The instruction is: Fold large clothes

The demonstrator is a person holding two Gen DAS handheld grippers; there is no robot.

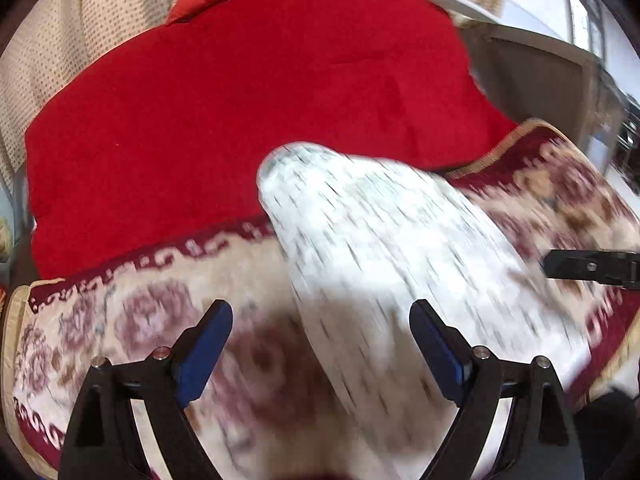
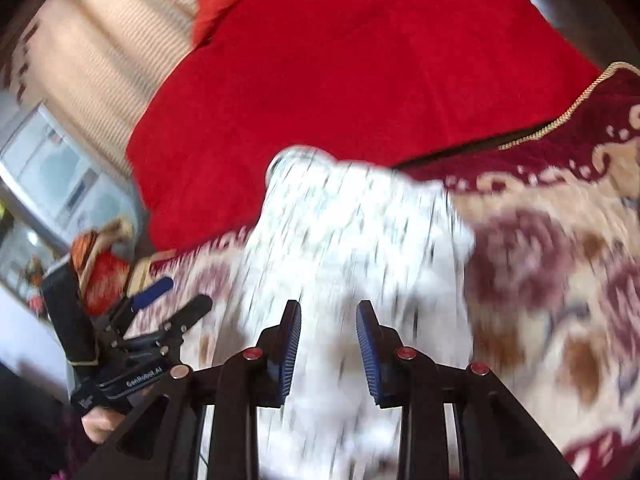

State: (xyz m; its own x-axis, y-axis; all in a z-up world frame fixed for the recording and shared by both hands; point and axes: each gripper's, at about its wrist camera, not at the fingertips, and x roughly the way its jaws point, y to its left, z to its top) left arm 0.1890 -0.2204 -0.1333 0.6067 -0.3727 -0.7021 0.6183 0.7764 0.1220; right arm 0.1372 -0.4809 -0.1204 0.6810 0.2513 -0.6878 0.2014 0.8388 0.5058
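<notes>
A white garment with small dark specks [image 1: 380, 248] lies as a long blurred strip on a floral cream-and-maroon cover [image 1: 120, 320]; it also shows in the right wrist view [image 2: 340, 240]. My left gripper [image 1: 320, 344] is wide open above the garment's near end, holding nothing. My right gripper [image 2: 328, 344] is open with a narrower gap, its blue pads [image 2: 290, 344] above the white cloth, and nothing is between them. The left gripper shows at the left of the right wrist view [image 2: 172, 296]. One right finger [image 1: 592, 268] shows at the right edge of the left wrist view.
A large red blanket [image 1: 240, 100] lies beyond the garment, also in the right wrist view [image 2: 340, 60]. A beige dotted backrest [image 1: 60, 40] rises behind. A wooden furniture edge [image 1: 540, 72] stands at right. A red and orange object [image 2: 100, 272] lies at the cover's left edge.
</notes>
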